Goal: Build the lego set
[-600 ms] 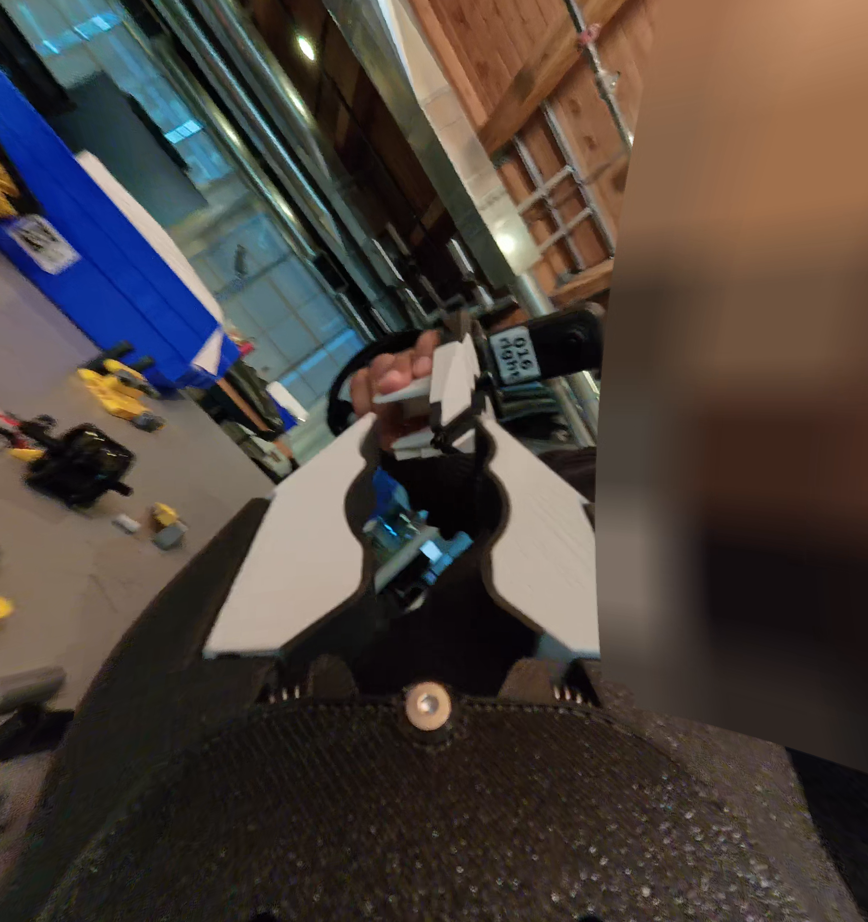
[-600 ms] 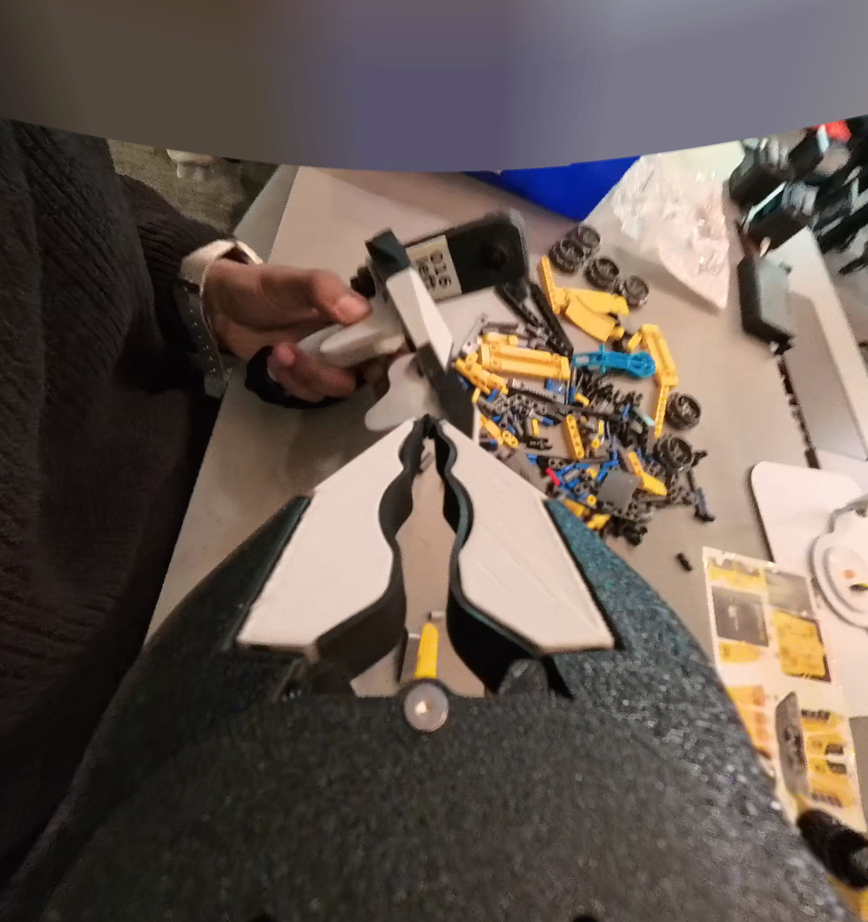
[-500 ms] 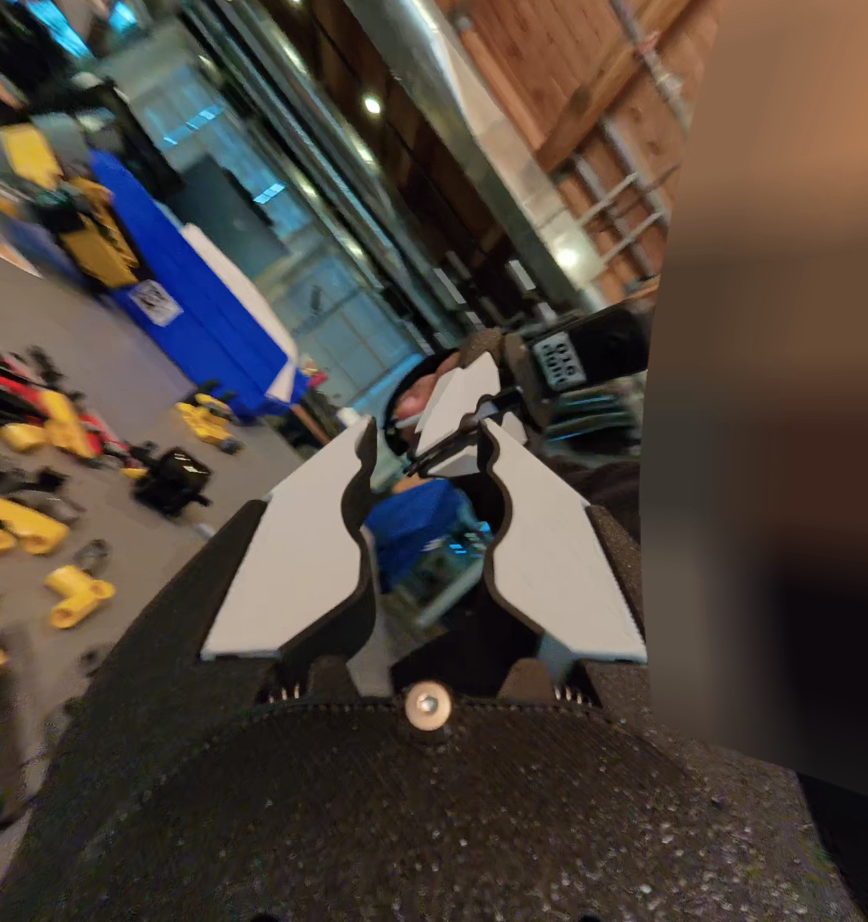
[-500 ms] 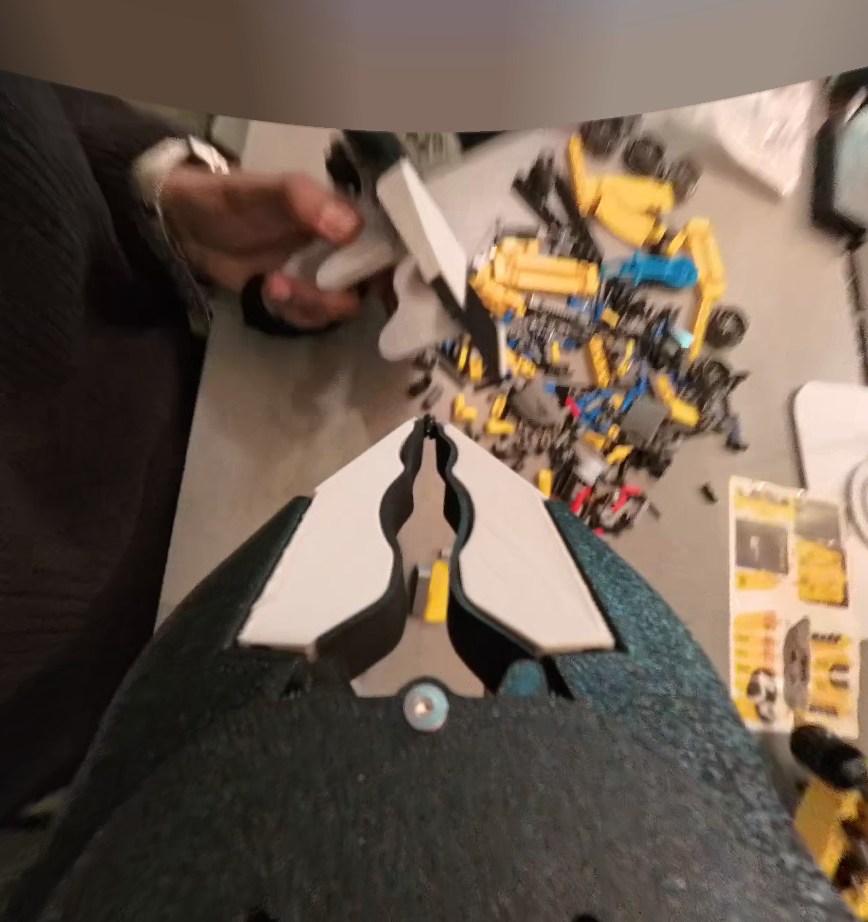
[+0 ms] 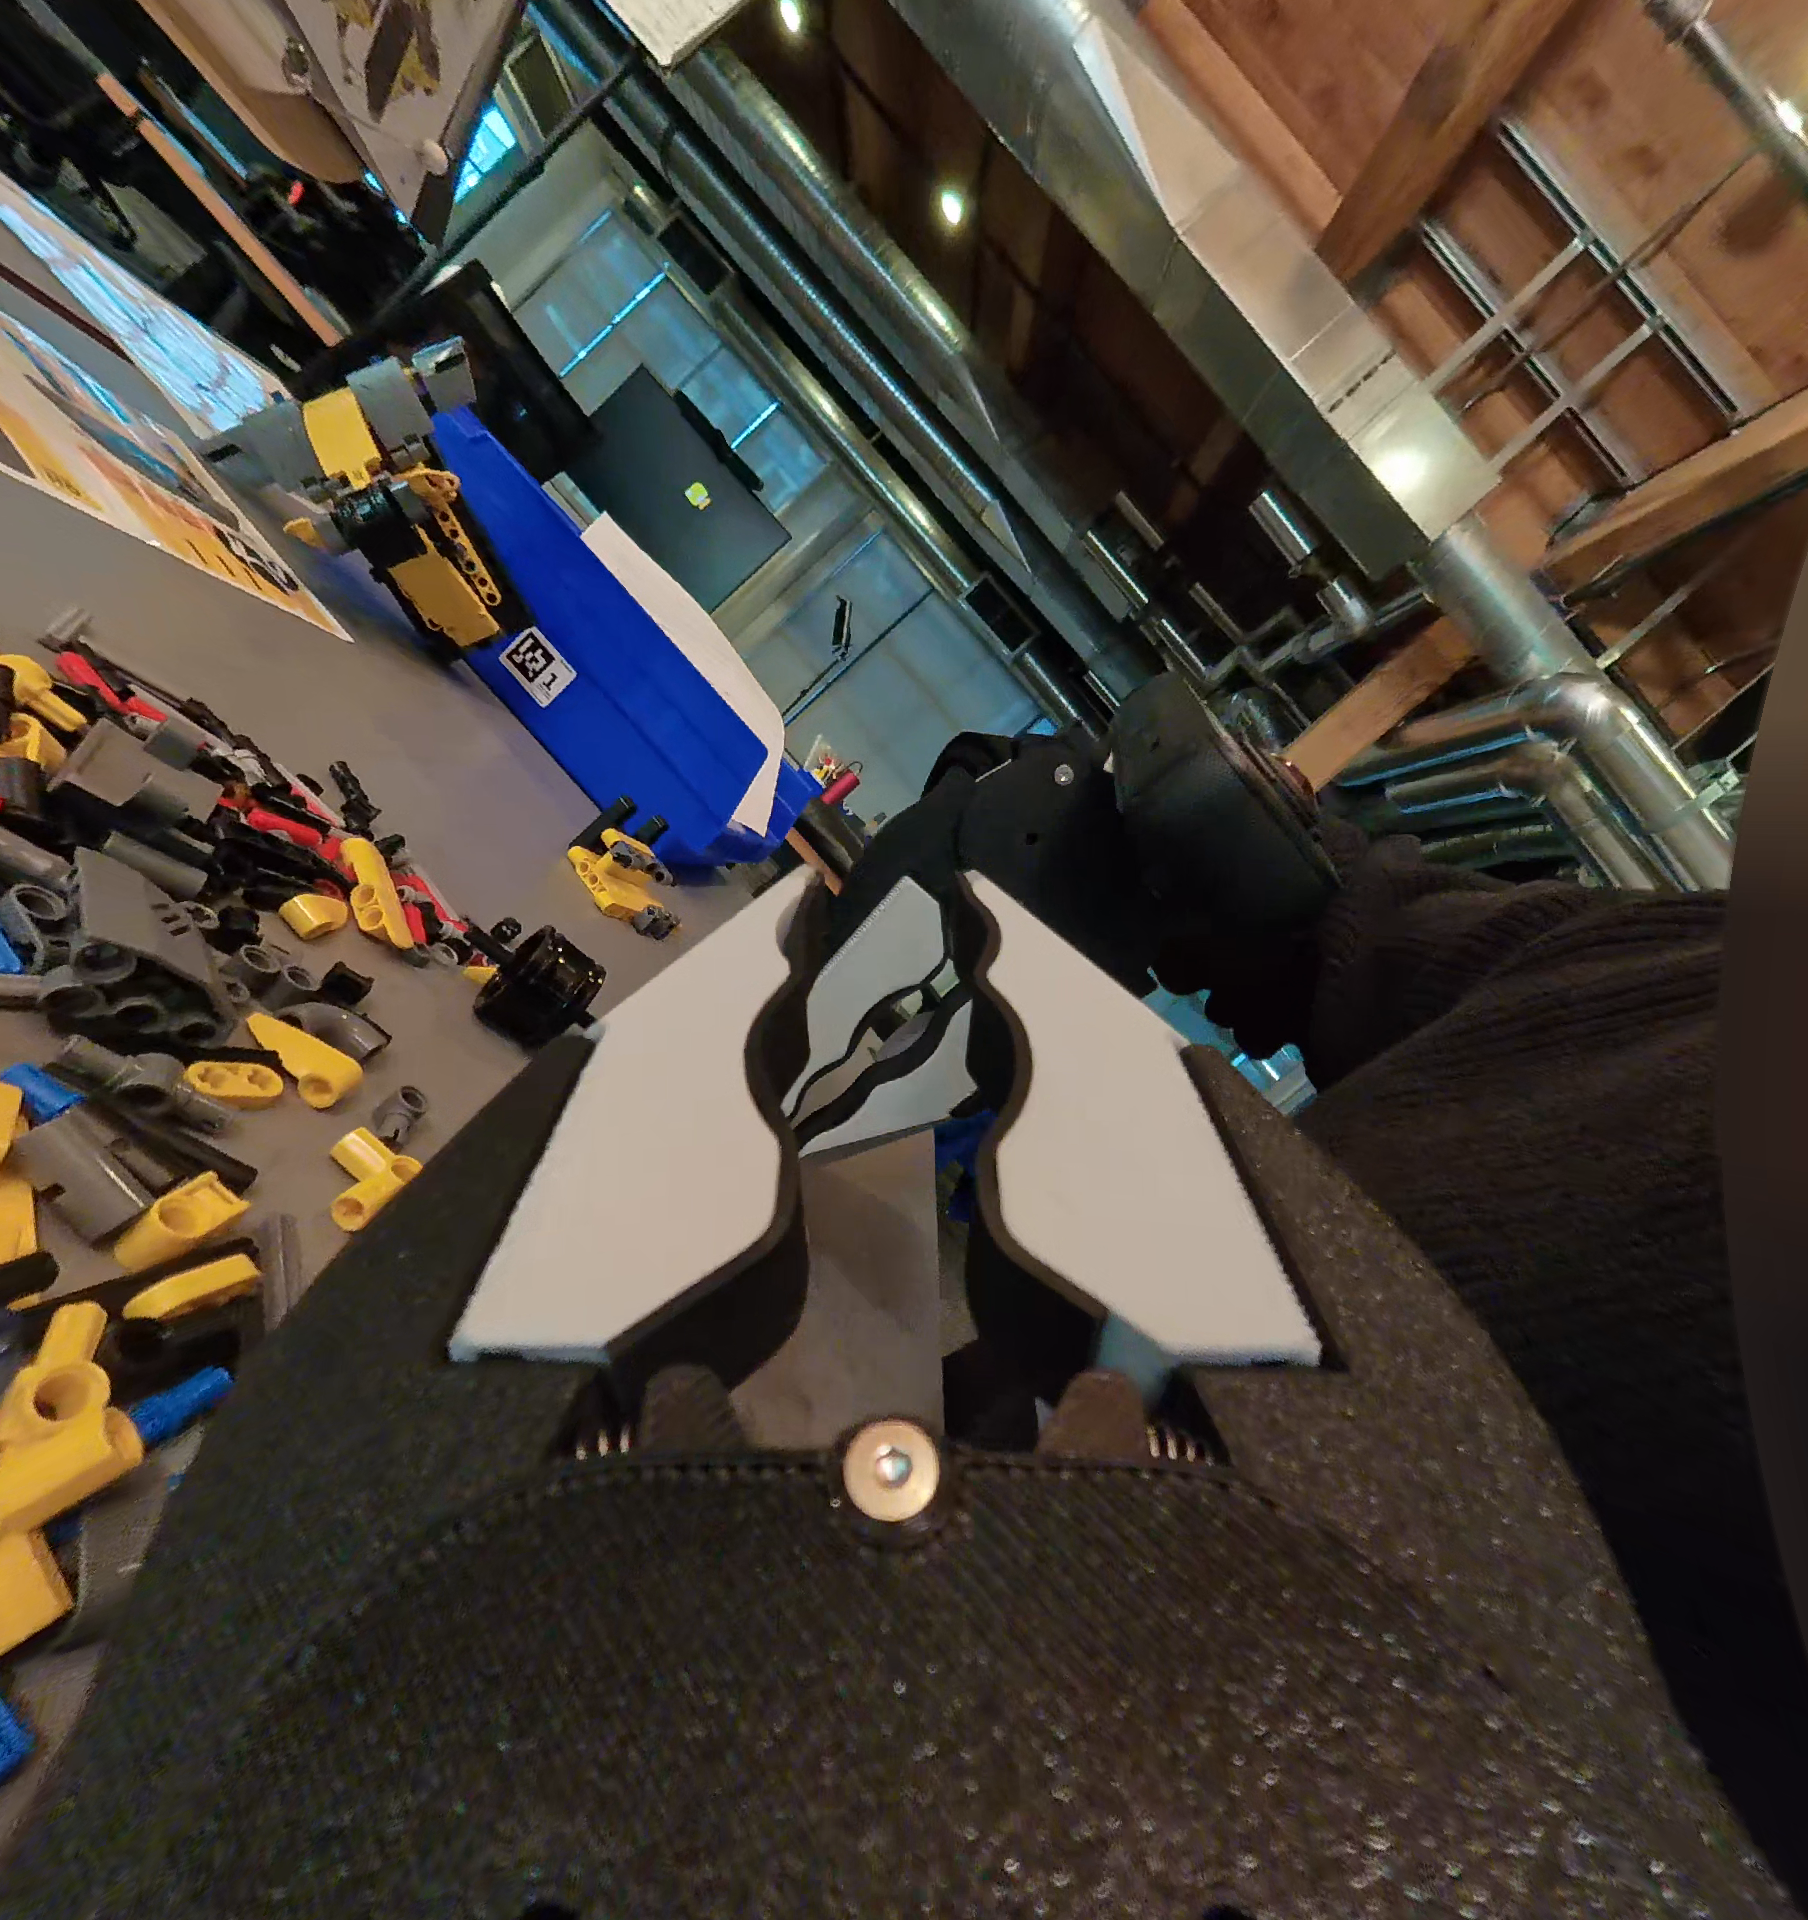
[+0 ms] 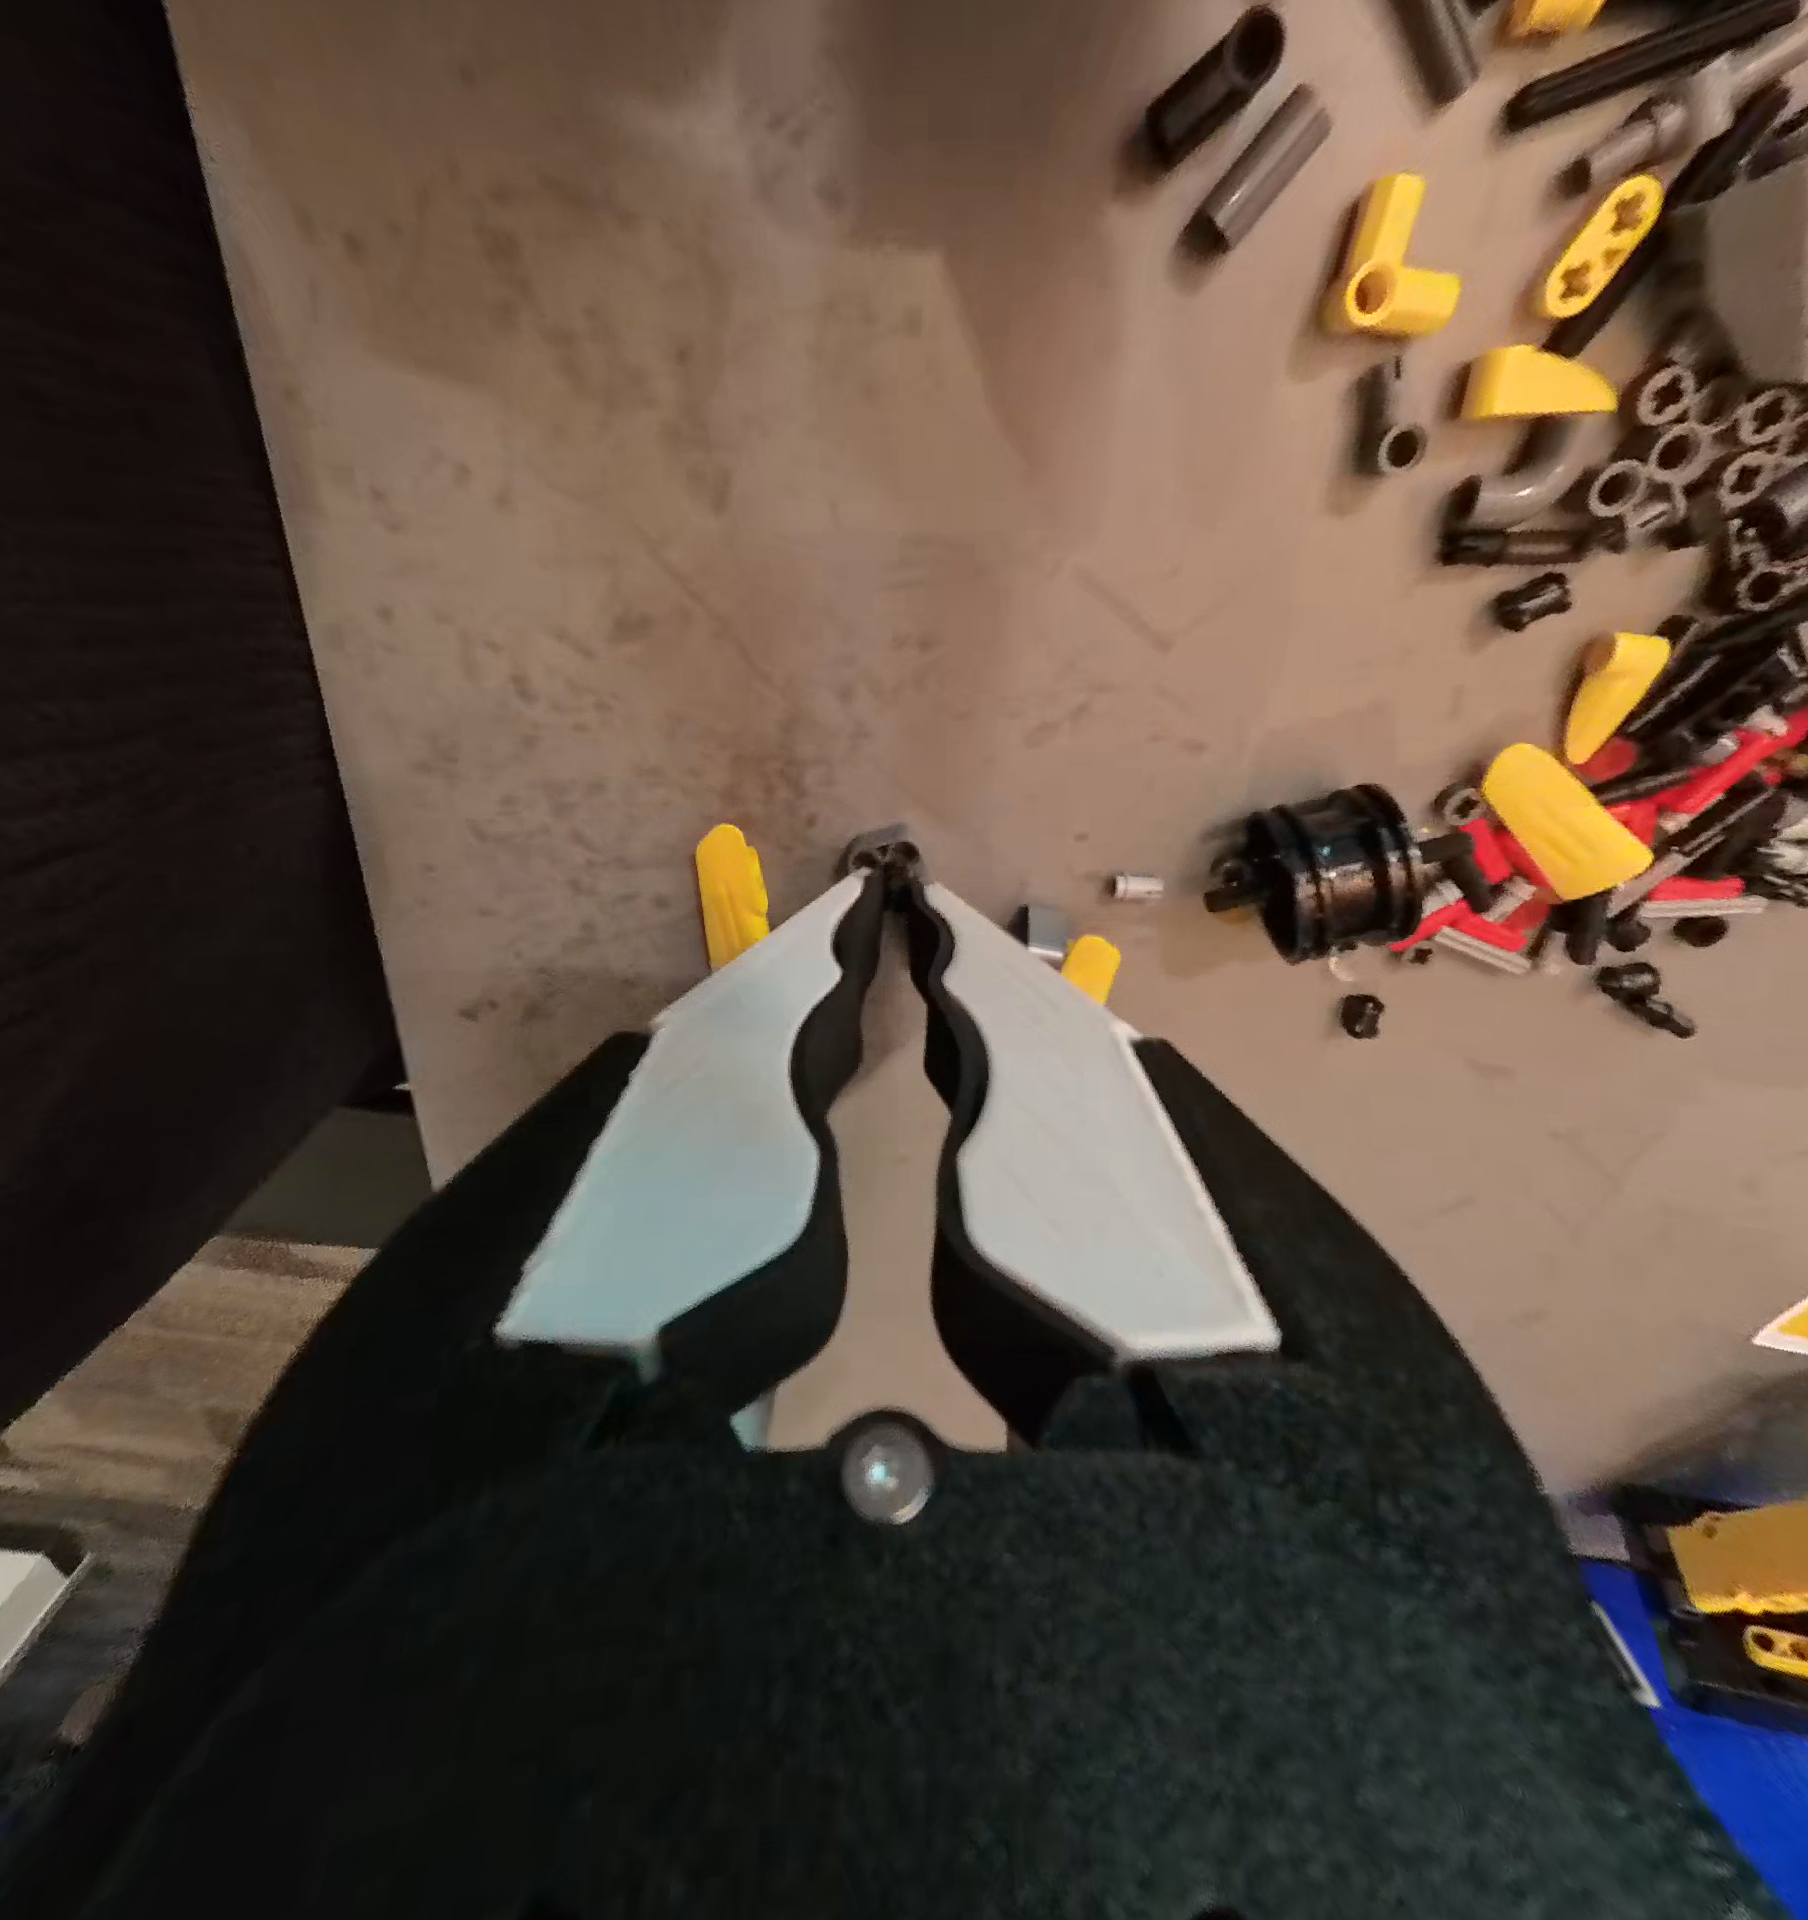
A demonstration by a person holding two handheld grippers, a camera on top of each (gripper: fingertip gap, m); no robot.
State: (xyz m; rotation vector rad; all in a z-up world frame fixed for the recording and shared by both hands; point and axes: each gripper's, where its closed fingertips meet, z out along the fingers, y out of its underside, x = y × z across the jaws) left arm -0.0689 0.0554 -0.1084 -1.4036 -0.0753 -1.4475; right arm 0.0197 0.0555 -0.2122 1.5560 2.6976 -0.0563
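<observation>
Right hand-held gripper (image 6: 892, 871) pinches a small dark grey piece (image 6: 882, 854) at its tips, low over the desk (image 6: 671, 468), yellow piece (image 6: 731, 891) just left. Left hand-held gripper (image 5: 884, 894) parted, empty, loose bricks (image 5: 100, 1018) to its left.

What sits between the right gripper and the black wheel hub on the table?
Almost nothing. The right gripper, shut on what looks like a small grey piece, faces the black wheel hub across bare table. Only a tiny white pin lies on that line; a grey-and-yellow piece sits just below it.
</observation>
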